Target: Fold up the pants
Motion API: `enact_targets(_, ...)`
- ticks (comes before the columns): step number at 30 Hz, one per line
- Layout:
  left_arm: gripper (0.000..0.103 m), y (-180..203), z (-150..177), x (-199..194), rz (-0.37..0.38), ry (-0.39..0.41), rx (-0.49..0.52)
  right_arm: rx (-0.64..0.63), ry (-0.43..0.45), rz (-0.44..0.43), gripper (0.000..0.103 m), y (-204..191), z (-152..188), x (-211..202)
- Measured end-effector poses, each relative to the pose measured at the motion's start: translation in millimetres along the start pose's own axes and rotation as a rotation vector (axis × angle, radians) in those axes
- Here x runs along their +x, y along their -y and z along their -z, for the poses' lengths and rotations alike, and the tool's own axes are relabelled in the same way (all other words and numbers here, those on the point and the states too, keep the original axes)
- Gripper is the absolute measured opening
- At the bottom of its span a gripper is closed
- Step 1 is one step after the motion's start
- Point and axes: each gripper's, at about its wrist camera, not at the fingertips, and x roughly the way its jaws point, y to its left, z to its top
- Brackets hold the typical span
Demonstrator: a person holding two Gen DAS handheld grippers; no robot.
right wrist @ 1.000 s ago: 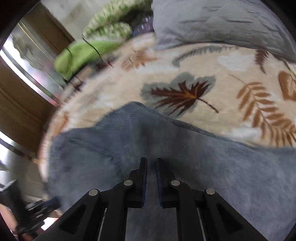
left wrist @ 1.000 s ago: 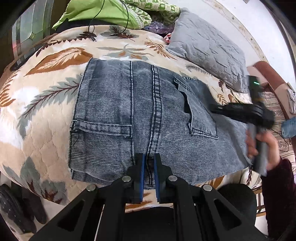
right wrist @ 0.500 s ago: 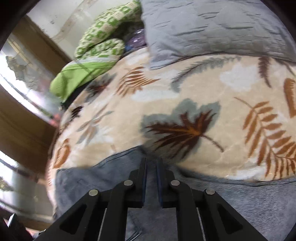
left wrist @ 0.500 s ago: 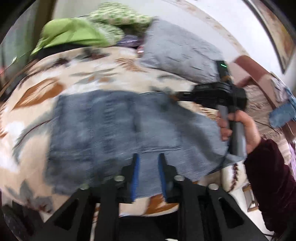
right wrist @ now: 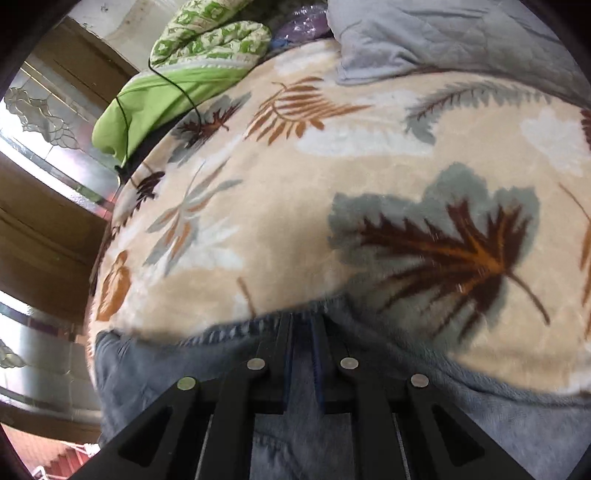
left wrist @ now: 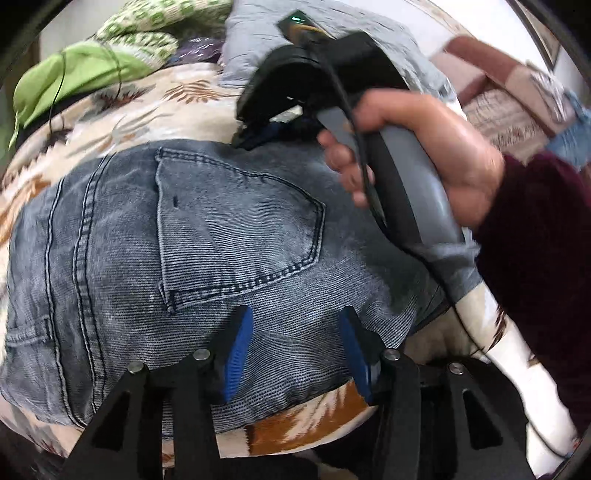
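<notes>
Denim, washed grey-blue, fills most of your left view: the pants (left wrist: 155, 258) lie folded on the bed, over a cream blanket (right wrist: 295, 184) printed with brown and grey-green leaves, back pocket (left wrist: 236, 236) facing up. Your left tongs (left wrist: 295, 350) hover over the near edge of the fabric with the jaws apart; they have just been opening, and the blue pads (left wrist: 240, 350) stand clear on either side of the cloth without pinching it. Your right tongs (left wrist: 251, 136) sit at the far edge of the pants, gripped in your right hand (left wrist: 424, 155), with a dark red sleeve (left wrist: 535, 258) and a black cable (left wrist: 347, 110) trailing down the handle.

From the right wrist view, those tongs (right wrist: 303, 332) are nearly closed, the jaws all but meeting over the stitched denim edge; they appear to be pinching that edge, though blur there makes the contact hard to read. Beyond lie a grey quilted pillow (right wrist: 443, 33) and a green bundle of bedding (right wrist: 166, 85) at the head of the bed.
</notes>
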Motion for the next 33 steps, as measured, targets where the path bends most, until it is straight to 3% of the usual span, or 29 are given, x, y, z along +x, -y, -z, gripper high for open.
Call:
enact_targets(4, 0.05, -10.0, -5.2, -11.4, 0.039, -0.009, -0.053, 0.007, 0.02, -0.004, 0.012, 0.7, -0.3, -16.4)
enact_targets(9, 0.053, -34.0, -8.2, -49.6, -0.023, 0.081, -0.084, -0.023, 0.153, 0.011, 0.012, 23.4, 17.5, -85.7)
enact_targets(15, 0.057, -86.2, -5.9, -65.3, -0.176, 0.101, -0.21, 0.07, 0.242, 0.193, 0.012, 117.5, 49.4, -175.8)
enact_targets(18, 0.057, -108.4, 10.1, -66.5, -0.224, 0.076, -0.28, 0.22, 0.213, 0.278, 0.012, 180.7, 62.1, -203.0)
enact_targets(22, 0.058, -109.9, 21.4, -53.3, -0.26, 0.023, -0.269, 0.345, 0.153, 0.359, 0.012, 241.3, 76.8, -208.9)
enact_targets(25, 0.06, -106.7, 28.3, -54.1, -0.292, 0.007, -0.239, 0.451, 0.152, 0.288, 0.011, 278.6, 88.1, -197.8)
enact_targets(27, 0.06, -107.2, 30.8, -54.2, -0.305, -0.016, -0.245, 0.464, 0.207, 0.26, 0.011, 282.5, 92.6, -201.9)
enact_targets(31, 0.059, -104.9, 26.3, -61.2, -0.318, -0.017, -0.262, 0.404, 0.29, 0.307, 0.012, 259.0, 106.5, -221.7)
enact_targets(33, 0.058, -92.2, 19.3, -65.0, -0.327, 0.005, -0.23, 0.363, 0.308, 0.243, 0.012, 242.0, 117.5, -229.4)
